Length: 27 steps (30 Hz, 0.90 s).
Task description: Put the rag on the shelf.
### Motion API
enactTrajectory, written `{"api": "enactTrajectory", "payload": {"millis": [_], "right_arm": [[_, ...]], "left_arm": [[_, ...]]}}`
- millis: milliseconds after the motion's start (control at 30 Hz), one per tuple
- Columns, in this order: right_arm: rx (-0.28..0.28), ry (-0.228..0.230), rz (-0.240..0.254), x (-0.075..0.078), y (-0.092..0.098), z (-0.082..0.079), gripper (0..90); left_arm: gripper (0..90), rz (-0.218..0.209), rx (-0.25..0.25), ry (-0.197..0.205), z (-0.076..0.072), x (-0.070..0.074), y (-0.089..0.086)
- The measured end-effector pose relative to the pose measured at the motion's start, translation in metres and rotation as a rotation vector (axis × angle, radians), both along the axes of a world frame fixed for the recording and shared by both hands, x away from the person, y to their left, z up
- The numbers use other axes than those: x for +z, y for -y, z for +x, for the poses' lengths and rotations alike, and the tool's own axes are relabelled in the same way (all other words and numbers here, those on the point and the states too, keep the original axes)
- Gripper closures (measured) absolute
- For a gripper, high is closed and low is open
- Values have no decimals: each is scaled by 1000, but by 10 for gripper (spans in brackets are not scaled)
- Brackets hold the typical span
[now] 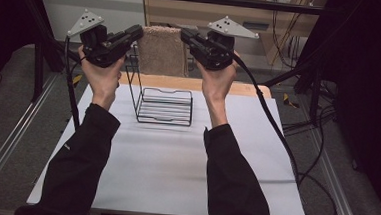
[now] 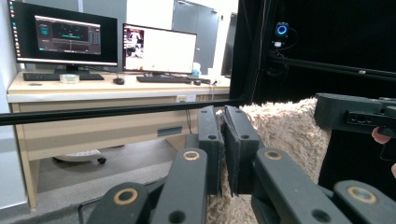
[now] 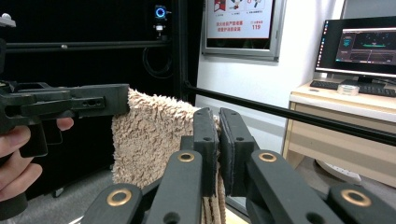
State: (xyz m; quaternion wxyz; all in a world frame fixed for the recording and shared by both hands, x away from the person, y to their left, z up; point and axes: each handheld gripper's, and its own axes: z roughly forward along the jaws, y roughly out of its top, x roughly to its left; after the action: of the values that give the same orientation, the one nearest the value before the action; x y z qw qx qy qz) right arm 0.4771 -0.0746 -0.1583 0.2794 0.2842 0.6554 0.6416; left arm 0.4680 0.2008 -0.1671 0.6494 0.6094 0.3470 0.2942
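Holding: left gripper raised in the left hand, jaws clenched on the left top corner of a tan shaggy towel; in the left gripper view the pads pinch the towel's edge.
Below the left gripper: a black wire rack stands on the white table top, between the two forearms and under the hanging towel.
Towel: hangs upright, stretched between the two grippers, above the rack's far side.
Right gripper: held up in the right hand, jaws clenched on the towel's right top corner; its cable trails down over the table's right edge.
Surface: white sheet over a wooden table edge beyond the rack; grey floor either side.
Room beyond the left gripper: a desk with two lit monitors and keyboards, black frame bar across.
Room beyond the right gripper: a wall poster, another monitor, black curtain.
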Motion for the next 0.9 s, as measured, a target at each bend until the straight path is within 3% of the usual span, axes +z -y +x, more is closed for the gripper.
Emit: {"api": "enactTrajectory", "payload": {"millis": [367, 900], "right_arm": [[-6, -15, 12, -1, -3, 22, 860], [-20, -40, -1, -6, -11, 48, 859]], "left_arm": [[850, 29, 22, -10, 19, 2, 0], [848, 25, 47, -40, 43, -5, -4]]}}
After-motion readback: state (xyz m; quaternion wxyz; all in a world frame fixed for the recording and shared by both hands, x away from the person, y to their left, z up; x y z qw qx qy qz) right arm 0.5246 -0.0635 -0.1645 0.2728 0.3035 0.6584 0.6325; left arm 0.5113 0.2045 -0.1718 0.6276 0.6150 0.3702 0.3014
